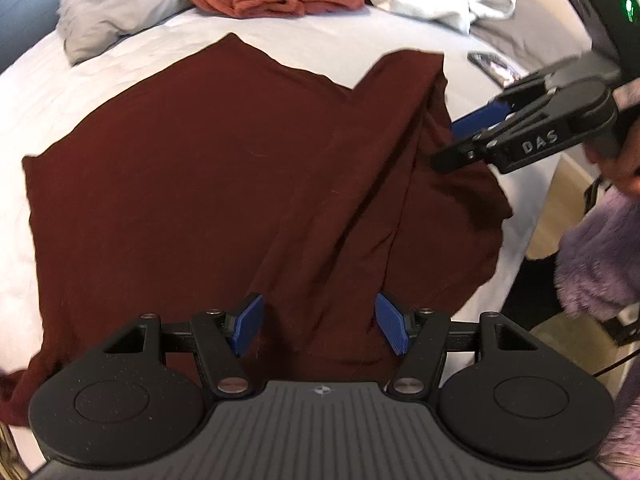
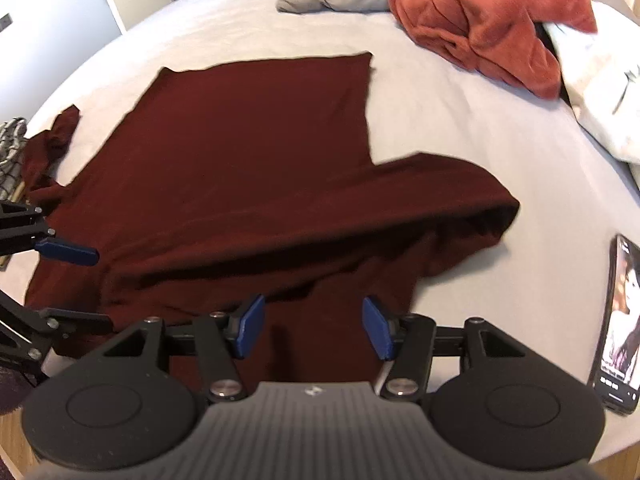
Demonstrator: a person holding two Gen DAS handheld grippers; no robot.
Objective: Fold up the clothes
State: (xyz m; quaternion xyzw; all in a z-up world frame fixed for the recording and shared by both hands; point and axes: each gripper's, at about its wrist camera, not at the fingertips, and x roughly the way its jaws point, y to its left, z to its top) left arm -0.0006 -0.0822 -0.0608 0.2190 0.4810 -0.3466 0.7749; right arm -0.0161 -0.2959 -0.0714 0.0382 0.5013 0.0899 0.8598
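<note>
We see the dark red shirt (image 2: 240, 168) spread across the bed (image 2: 460, 152), most of it flat, with one sleeve folded inward over the body so that a loose, puffed fold (image 2: 460, 208) lies along the near right side. The other sleeve (image 2: 56, 140) trails off towards the far left edge of the bed.

Our worry is that fold. It is not pressed down, and a pinch taken too shallow could gather only the top layer, so the layer beneath stays behind and the fold drags out of line. A pull from one side alone would also skew the flat body. The phone (image 2: 618, 320) lies close to the right of the shirt and could be swept along by the cloth.

The left gripper (image 1: 318, 326) hangs steeply downward over the shirt's near hem, jaws well apart and nothing between them. The right gripper (image 2: 314, 328) also tilts steeply down above the near edge, beside the folded sleeve; its jaws stand open and hold nothing. A hand (image 1: 628, 140) in a fuzzy purple sleeve (image 1: 600, 252) holds it.
</note>
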